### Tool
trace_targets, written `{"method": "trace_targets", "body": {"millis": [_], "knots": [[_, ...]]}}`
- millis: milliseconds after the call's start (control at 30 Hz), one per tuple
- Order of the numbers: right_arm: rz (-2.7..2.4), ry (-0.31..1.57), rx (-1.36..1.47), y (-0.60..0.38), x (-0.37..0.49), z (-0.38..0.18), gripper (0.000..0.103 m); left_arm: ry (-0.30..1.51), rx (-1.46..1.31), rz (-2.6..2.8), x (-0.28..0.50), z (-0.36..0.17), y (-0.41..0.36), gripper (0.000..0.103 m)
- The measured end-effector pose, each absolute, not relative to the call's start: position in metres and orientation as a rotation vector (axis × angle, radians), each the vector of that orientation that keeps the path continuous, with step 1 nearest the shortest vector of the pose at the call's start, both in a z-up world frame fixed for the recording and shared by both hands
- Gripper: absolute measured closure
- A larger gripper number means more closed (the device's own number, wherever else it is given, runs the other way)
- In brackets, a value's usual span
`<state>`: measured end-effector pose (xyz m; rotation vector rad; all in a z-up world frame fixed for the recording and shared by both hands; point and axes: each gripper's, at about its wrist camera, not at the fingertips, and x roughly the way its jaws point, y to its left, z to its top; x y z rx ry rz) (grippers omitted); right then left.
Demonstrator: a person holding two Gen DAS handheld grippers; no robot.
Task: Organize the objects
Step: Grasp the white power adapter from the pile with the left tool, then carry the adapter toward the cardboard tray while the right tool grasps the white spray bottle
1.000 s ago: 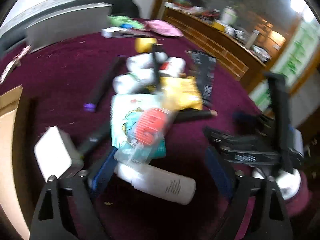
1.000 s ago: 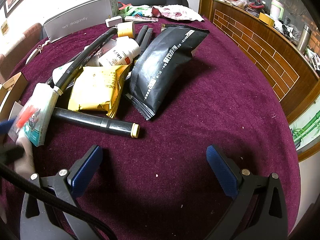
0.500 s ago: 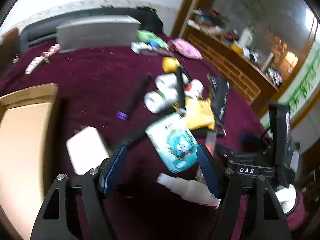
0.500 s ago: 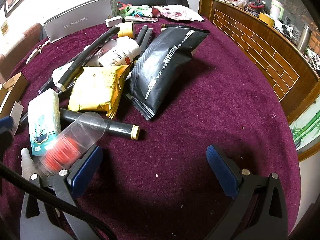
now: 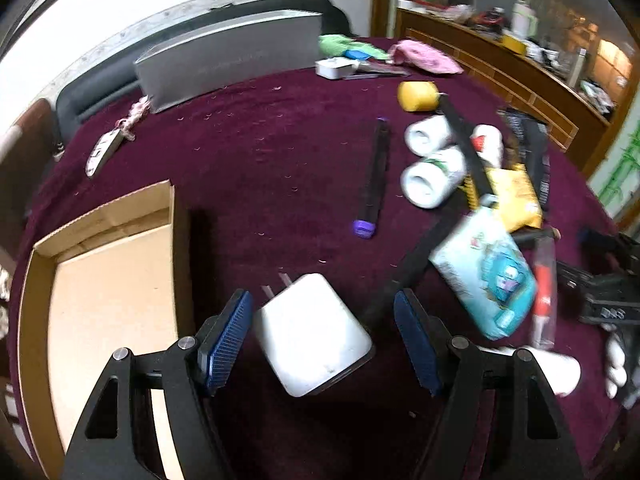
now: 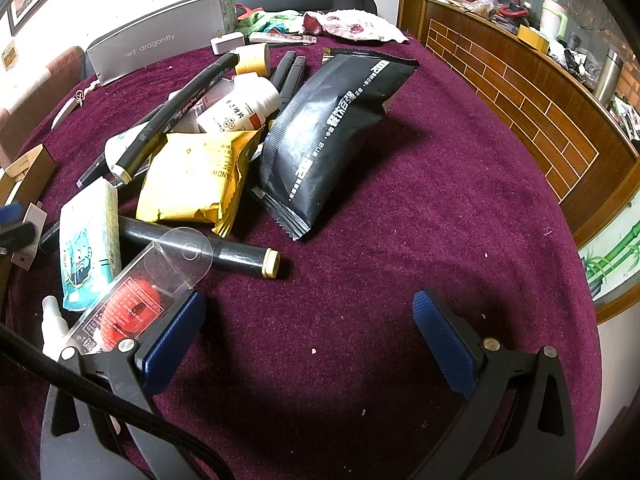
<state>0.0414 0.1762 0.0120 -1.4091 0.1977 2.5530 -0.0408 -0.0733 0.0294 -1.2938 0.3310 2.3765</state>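
Observation:
In the left wrist view my left gripper (image 5: 322, 342) stands open around a white charger plug (image 5: 312, 332) lying on the purple cloth. Small gaps show between its blue pads and the plug. An open cardboard box (image 5: 108, 280) sits just to its left. To the right lies a heap: a tissue pack (image 5: 484, 276), a clear packet with a red item (image 6: 132, 304), a yellow snack bag (image 6: 196, 176), a black pouch (image 6: 332, 132), white bottles (image 5: 434, 176) and black markers (image 5: 374, 180). My right gripper (image 6: 308, 320) is open over bare cloth in front of the heap, holding nothing.
A long grey box (image 5: 228, 60) stands at the table's back edge, with cloths (image 5: 424, 56) and a small white box (image 5: 334, 68) beside it. A yellow tape roll (image 5: 416, 96) lies behind the heap. A wooden counter (image 6: 520, 92) runs along the right.
My left gripper let go of the clear red packet, which now rests on the heap by the tissue pack. It then swung left over the white charger plug. The right gripper stayed still.

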Motion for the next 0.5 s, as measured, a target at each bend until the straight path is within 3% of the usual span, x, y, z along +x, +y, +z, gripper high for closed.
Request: {"method": "trace_targets", "body": {"millis": [100, 267, 500], "knots": [[2.553, 0.198, -1.409, 0.176, 0.042, 0.012, 0.000, 0.281, -1.372, 2.350, -0.042, 0.022, -0.075, 0.038], [2.553, 0.199, -1.408, 0.176, 0.041, 0.012, 0.000, 0.313, -1.406, 2.298, -0.026, 0.019, -0.067, 0.059], [2.552, 0.199, -1.408, 0.176, 0.042, 0.011, 0.000, 0.254, -1.395, 2.364, -0.021, 0.019, -0.060, 0.060]]}}
